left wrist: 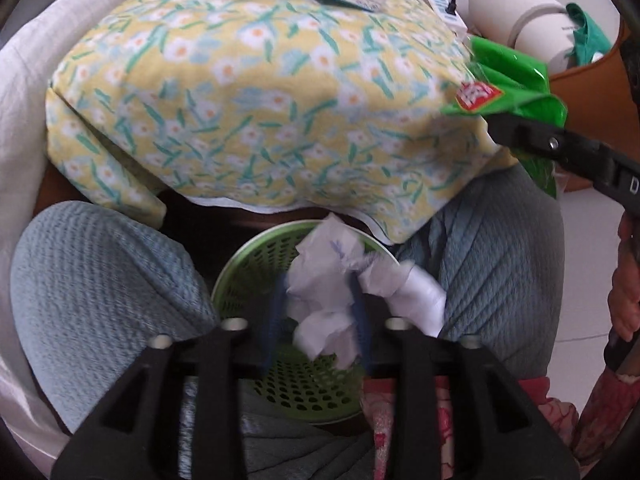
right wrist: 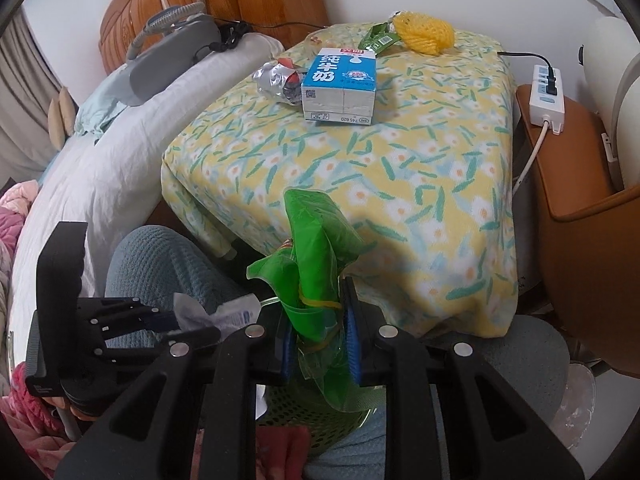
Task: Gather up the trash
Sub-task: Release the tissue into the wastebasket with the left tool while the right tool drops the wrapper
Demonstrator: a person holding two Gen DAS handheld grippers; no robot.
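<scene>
Left wrist view: crumpled paper (left wrist: 324,276) hangs between the left gripper's (left wrist: 318,312) parted fingers, above the green basket (left wrist: 256,256).

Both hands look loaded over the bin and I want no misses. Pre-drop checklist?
1. Crumpled paper above green basket opening: ok.
2. Left gripper fingers parted, paper between them; released or not: cannot tell.
3. Right gripper shut on green wrapper: ok.
4. Wrapper over the basket: its lower end, ok.
5. Basket free of the floral cloth: ok.
6. Milk carton and foil wad collected: not ok.
</scene>
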